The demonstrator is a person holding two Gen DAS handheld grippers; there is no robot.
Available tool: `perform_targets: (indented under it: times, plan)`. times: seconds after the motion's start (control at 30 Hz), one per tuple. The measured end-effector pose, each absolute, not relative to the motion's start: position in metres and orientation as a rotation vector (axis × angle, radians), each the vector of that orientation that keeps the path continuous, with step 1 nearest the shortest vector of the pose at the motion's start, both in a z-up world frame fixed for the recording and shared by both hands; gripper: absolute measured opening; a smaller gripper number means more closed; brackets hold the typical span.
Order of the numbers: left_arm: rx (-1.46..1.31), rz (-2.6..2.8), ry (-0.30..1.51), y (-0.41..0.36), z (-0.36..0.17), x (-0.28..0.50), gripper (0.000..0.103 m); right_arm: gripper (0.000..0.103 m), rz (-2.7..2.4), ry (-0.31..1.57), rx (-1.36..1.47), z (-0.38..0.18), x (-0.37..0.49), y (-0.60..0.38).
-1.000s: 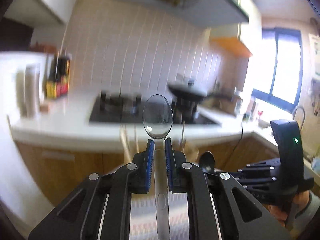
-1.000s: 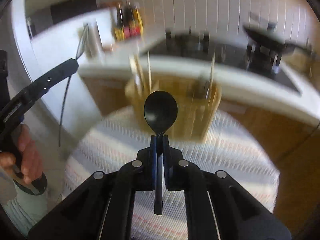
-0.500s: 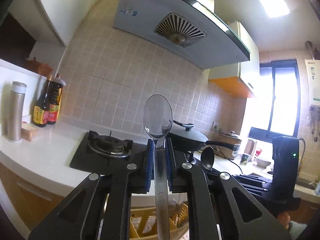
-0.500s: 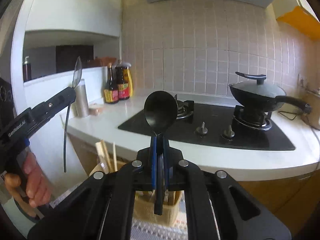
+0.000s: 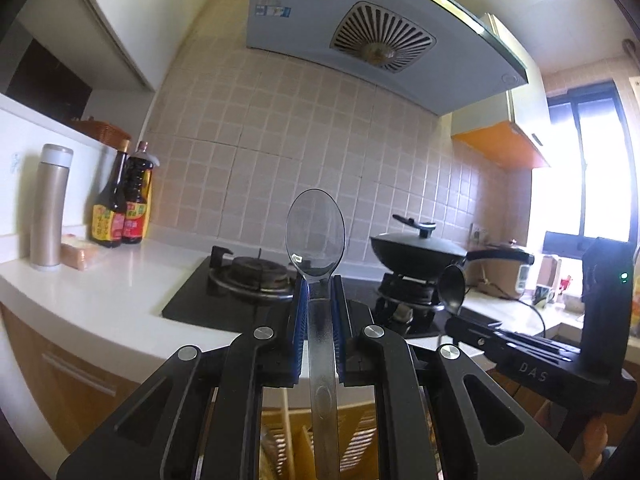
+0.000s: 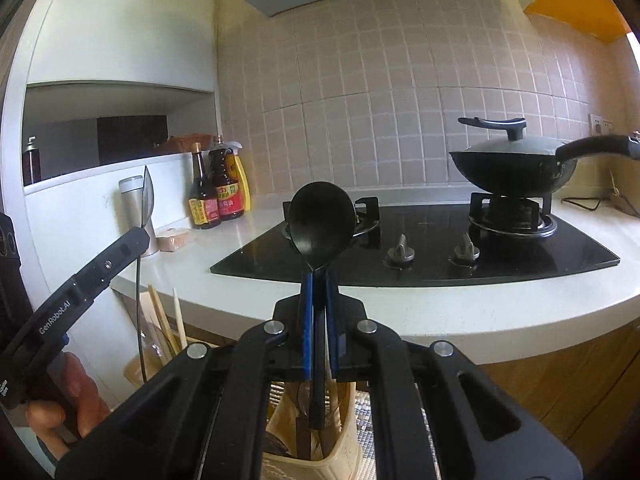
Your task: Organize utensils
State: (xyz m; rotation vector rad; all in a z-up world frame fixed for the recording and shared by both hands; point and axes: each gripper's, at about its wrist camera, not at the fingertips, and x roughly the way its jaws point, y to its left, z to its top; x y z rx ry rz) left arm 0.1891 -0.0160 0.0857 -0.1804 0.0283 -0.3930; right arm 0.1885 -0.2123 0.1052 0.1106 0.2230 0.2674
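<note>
Left gripper point(image 5: 318, 280) clamped on clear plastic spoon point(image 5: 315, 232), right gripper point(image 6: 318, 276) clamped on black plastic spoon point(image 6: 322, 222), both pinched at neck, bowls up beyond fingertips, handles hanging below toward beige slotted utensil holder point(image 6: 312, 440), likely for handle-first drop-in.

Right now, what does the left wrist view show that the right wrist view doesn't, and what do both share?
Only the left wrist view: the window, the rice cooker and the range hood vent, plus the left claw shut on the clear spoon.

Only the right wrist view: the stove knobs, chopsticks standing in a holder, plus the right claw shut on the black spoon.

Both: the covered wok, sauce bottles and thermos.
</note>
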Motion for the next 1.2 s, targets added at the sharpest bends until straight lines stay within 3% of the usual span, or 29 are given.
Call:
perform_targets:
  times: [0.33,0.5,0.63,0.73,0.97,1.2]
  plan:
    - [-0.154,-0.391,0.020,-0.017,0.075,0.185,0.012,0.006,0.280,0.225,0.117,0.091,0.182,-0.210]
    - [-0.163,-0.407,0.054,-0.004,0.082,0.170,0.025,0.021,0.288,0.261,0.110,0.094,0.162,-0.214]
    - [-0.170,-0.420,0.048,0.011,0.093,0.143,0.056,0.038,0.277,0.261,0.111,0.099,0.129,-0.219]
    - [-0.173,-0.434,0.050,0.022,0.101,0.116,0.063,0.050,0.267,0.249,0.097,0.103,0.095,-0.219]
    - [-0.174,-0.439,0.078,0.033,0.100,0.057,0.082,0.054,0.251,0.237,0.087,0.103,0.027,-0.209]
    - [-0.232,-0.372,0.126,0.039,0.080,0.025,0.089,0.073,0.187,0.229,0.075,0.086,-0.008,-0.200]
